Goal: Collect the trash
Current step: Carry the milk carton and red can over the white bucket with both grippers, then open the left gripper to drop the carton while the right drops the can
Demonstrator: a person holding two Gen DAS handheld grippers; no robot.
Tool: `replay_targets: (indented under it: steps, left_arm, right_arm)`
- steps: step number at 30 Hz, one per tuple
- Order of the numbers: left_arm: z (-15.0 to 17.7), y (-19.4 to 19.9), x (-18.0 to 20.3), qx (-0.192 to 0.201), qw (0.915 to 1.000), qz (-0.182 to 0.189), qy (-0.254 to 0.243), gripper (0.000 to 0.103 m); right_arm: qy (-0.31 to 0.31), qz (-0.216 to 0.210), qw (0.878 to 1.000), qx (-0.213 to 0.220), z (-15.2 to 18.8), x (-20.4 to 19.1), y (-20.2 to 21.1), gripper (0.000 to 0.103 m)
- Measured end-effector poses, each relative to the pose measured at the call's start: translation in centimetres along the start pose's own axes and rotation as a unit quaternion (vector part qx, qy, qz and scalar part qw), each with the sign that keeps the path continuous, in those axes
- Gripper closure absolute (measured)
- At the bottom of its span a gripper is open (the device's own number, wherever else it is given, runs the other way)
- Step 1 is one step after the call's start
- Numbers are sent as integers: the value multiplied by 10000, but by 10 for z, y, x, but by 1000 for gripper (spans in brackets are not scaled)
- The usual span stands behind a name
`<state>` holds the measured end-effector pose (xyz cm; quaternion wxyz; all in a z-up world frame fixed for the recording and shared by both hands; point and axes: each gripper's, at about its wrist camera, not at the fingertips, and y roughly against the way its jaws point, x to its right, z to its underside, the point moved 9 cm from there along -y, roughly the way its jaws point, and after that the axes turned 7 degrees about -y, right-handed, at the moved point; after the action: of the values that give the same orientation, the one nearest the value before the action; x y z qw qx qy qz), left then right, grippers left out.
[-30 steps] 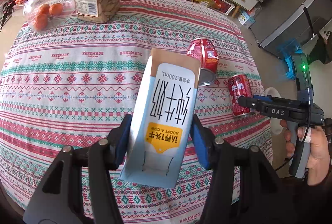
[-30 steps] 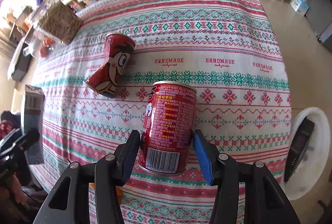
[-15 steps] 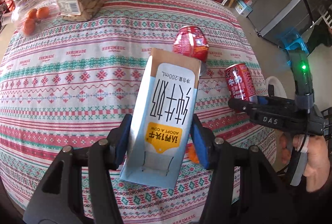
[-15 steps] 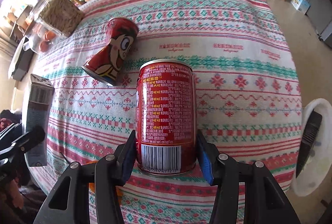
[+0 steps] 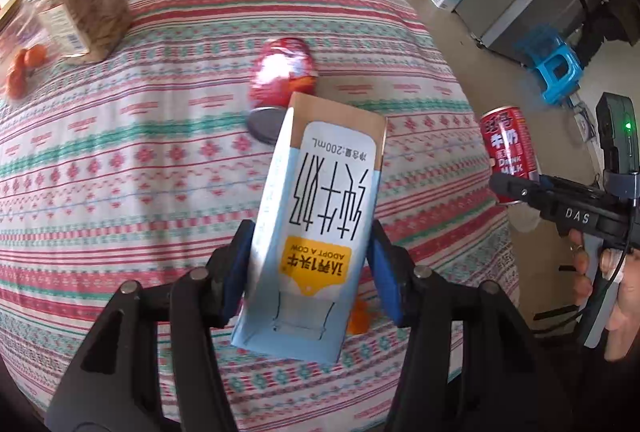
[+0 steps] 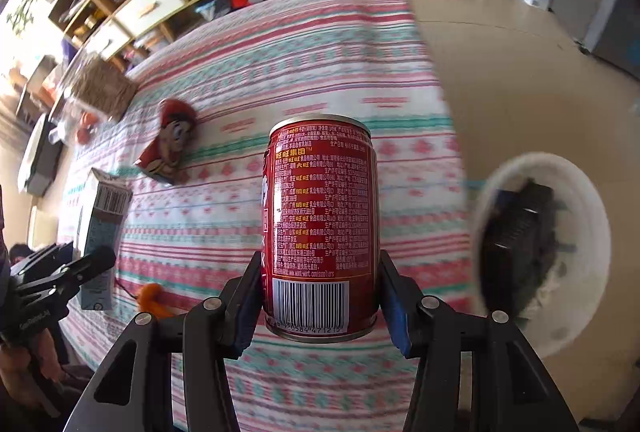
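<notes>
Left claw point(image 5: 310, 272) is clamped tight, blue pads point(image 5: 238, 268) pressing both sides of what it holds, lifted above the surface. Right claw point(image 6: 320, 296) is clamped the same way, its load upright between the pads point(image 6: 394, 306). Over at the right of the left wrist view, a bare hand point(image 5: 612, 296) wraps the right claw's handle, fingers curled around it.
</notes>
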<state>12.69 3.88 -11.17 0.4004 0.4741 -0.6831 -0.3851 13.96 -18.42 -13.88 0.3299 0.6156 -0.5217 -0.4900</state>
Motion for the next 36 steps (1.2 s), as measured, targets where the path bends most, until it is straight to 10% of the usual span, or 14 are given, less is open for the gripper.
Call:
replay_targets:
  steps: [18, 26, 36]
  left_arm:
    - [-21, -60, 182, -277, 9916, 735, -1027, 46]
    - [-41, -100, 283, -559, 9789, 1124, -1612, 46]
    - [-57, -142, 311, -833, 9769, 1123, -1617, 46]
  right_arm:
    - [-1404, -29, 9890, 471, 21, 206, 51, 50]
    - [-1648, -169, 9849, 500, 27, 244, 63, 49]
    - [-1877, -217, 9804, 562, 33, 267, 71, 49]
